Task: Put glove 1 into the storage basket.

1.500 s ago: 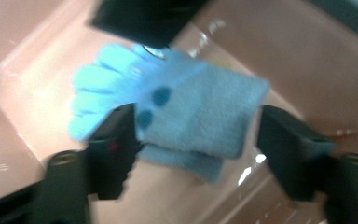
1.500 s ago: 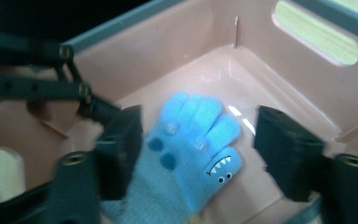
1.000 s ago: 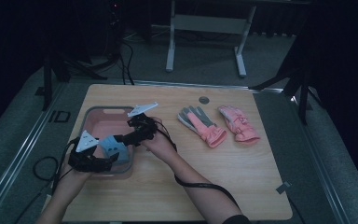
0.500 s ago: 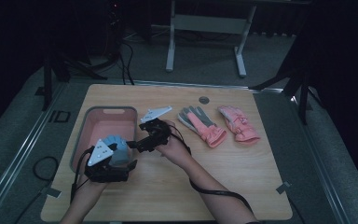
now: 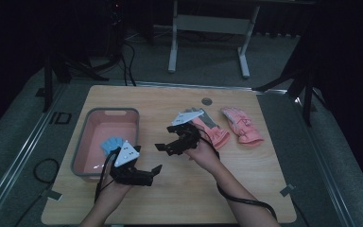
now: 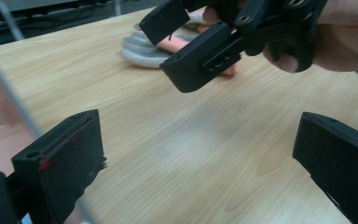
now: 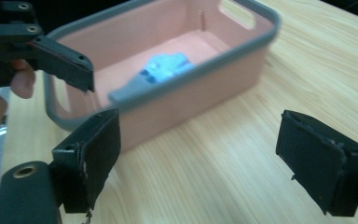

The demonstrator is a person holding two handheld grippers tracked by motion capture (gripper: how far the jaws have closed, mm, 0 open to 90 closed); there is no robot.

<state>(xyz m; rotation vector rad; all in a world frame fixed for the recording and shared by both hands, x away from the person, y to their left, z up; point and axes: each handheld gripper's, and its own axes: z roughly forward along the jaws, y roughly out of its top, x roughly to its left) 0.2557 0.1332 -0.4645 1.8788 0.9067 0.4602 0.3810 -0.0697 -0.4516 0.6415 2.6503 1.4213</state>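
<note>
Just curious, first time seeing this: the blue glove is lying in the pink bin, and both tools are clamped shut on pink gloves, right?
Not quite. The blue glove does lie in the pink bin, but the left tool and right tool are open and empty, as both gripper views show. The pink gloves lie on the table.

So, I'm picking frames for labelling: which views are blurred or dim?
High view: dim, dark surroundings, table legible. Right gripper view: pink bin and blue glove smeared. Left gripper view: wood grain softly blurred, right gripper fairly crisp.
</note>
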